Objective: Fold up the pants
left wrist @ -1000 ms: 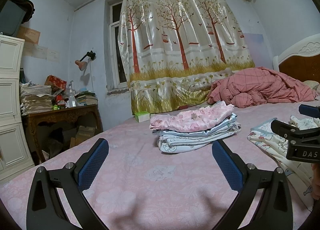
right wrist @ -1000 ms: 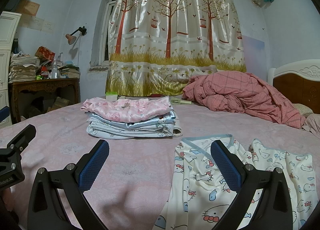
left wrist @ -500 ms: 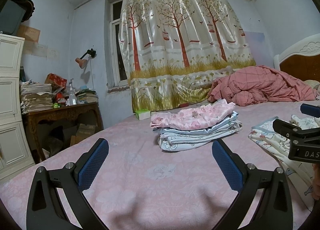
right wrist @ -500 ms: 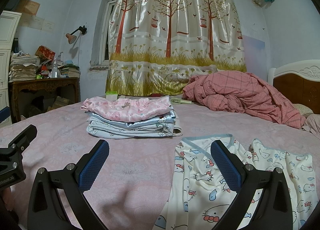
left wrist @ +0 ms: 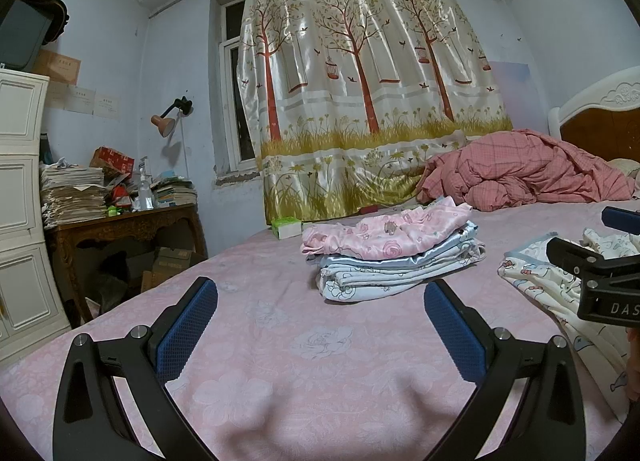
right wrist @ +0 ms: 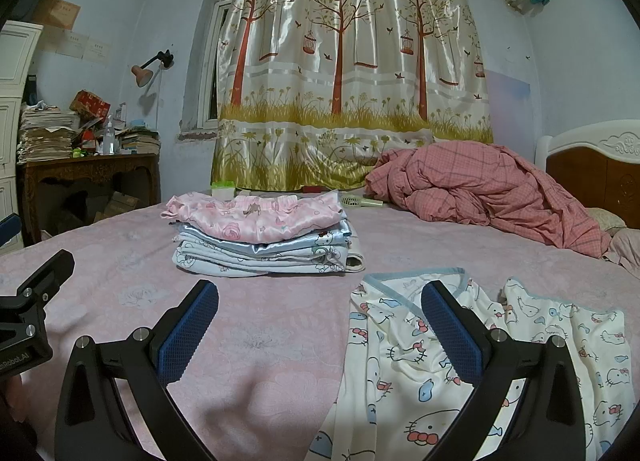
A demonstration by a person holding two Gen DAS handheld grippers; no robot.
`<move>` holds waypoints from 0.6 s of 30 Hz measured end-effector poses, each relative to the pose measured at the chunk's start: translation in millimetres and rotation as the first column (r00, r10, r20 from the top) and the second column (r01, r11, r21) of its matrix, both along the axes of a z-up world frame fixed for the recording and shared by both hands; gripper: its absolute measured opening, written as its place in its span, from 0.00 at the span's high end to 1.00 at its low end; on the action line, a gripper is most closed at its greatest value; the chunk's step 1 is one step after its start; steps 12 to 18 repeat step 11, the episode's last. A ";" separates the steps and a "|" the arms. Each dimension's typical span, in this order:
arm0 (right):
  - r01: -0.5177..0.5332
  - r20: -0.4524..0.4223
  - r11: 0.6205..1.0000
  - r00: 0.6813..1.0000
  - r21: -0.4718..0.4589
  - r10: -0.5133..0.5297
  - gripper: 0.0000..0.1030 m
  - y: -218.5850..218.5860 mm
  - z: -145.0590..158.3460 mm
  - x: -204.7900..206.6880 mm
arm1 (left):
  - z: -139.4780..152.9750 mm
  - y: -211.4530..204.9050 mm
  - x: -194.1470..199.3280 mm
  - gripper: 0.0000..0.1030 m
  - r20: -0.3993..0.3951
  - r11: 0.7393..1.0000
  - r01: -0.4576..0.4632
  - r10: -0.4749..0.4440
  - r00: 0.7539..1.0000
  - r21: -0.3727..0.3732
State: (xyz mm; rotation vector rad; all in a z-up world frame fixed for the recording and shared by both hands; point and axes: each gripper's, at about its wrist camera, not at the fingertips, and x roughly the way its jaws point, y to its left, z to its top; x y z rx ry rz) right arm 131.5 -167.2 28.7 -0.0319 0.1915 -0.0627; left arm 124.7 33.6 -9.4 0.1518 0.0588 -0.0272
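Observation:
Cream pants (right wrist: 404, 349) with a cartoon cat print and a blue waistband lie spread flat on the pink bed sheet (right wrist: 256, 325), at the lower right of the right wrist view. My right gripper (right wrist: 320, 325) hovers open just above the sheet, its right finger over the pants' waistband. In the left wrist view the same pants (left wrist: 536, 281) show at the right edge, partly behind the right gripper's body (left wrist: 600, 273). My left gripper (left wrist: 320, 325) is open over bare sheet, left of the pants, holding nothing.
A stack of folded clothes (right wrist: 260, 237), pink on top, sits mid-bed beyond both grippers. A crumpled pink plaid quilt (right wrist: 492, 197) lies by the headboard (right wrist: 596, 173). A cluttered wooden desk (left wrist: 120, 221) and white drawers (left wrist: 20, 201) stand left of the bed.
The left gripper's view has drifted slightly, the folded stack sitting a touch lower and further right. The right gripper and the pants have barely moved.

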 end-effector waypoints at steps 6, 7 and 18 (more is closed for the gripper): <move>-0.001 -0.001 1.000 1.000 0.000 0.001 0.01 -0.2 0.6 0.1 | 0.9 0.3 0.9 0.00 -0.001 1.000 0.001 -0.001 1.000 0.002; -0.001 -0.002 1.000 1.000 0.000 0.001 0.01 -1.0 0.2 0.6 | 1.0 0.8 0.5 0.00 -0.001 1.000 0.001 -0.001 1.000 0.002; -0.001 -0.001 1.000 1.000 -0.001 0.001 0.01 -0.7 0.7 0.5 | 1.3 1.3 0.8 0.00 -0.003 1.000 0.001 -0.001 1.000 0.000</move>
